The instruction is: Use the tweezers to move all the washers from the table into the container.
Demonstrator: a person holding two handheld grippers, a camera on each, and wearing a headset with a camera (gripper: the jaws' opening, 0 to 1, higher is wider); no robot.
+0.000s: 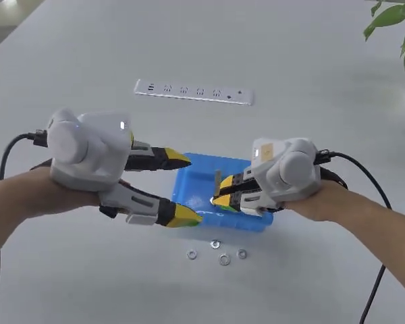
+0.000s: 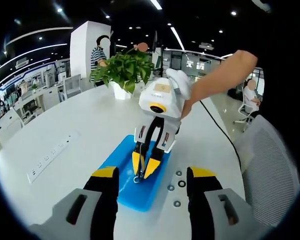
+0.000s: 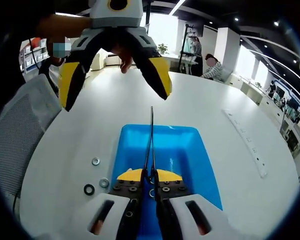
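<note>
The right gripper (image 1: 223, 197) hangs over the blue container (image 1: 192, 177), fingers pinched narrow on the tweezers (image 3: 151, 135), whose tips point into the container. The left gripper (image 1: 186, 189) is at the container's left edge, fingers wide and holding nothing. Four washers (image 1: 224, 260) lie on the table (image 1: 290, 61) just beside the container's near edge.

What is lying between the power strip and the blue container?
Nothing; in the head view, the white table between the power strip and the blue container is bare.
</note>
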